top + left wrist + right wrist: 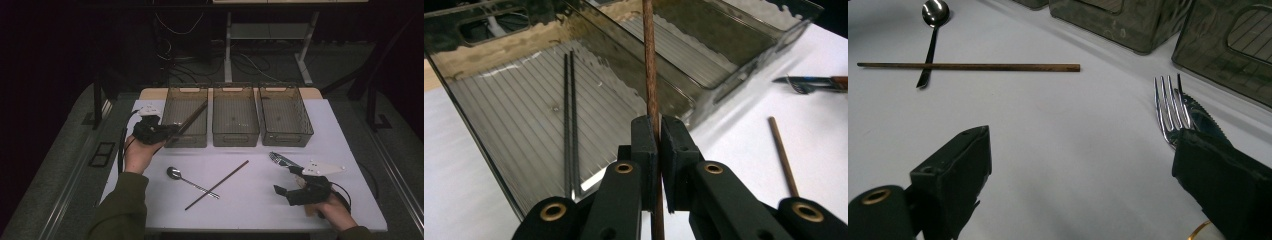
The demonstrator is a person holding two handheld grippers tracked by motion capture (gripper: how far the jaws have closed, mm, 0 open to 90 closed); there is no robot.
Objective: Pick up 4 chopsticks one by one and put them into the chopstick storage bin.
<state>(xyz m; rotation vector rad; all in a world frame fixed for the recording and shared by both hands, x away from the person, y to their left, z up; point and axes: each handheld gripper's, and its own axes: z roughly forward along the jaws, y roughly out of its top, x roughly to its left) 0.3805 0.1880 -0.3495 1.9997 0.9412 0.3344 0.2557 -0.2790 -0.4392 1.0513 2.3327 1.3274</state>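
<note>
The left gripper has its jaws clamped tight on a brown wooden chopstick, gripped low on the shaft so the long end points ahead over the leftmost bin. That angle looks meant to let the stick slide down into the bin, where a dark ribbed pair already lies on the floor. The right gripper hovers with its jaws spread wide and nothing between them, low over the white counter, one jaw just beside a fork lying on a serrated knife, probably ready for those next. Farther out, a second chopstick lies across the handle of a spoon, well apart from the middle bin and right bin.
</note>
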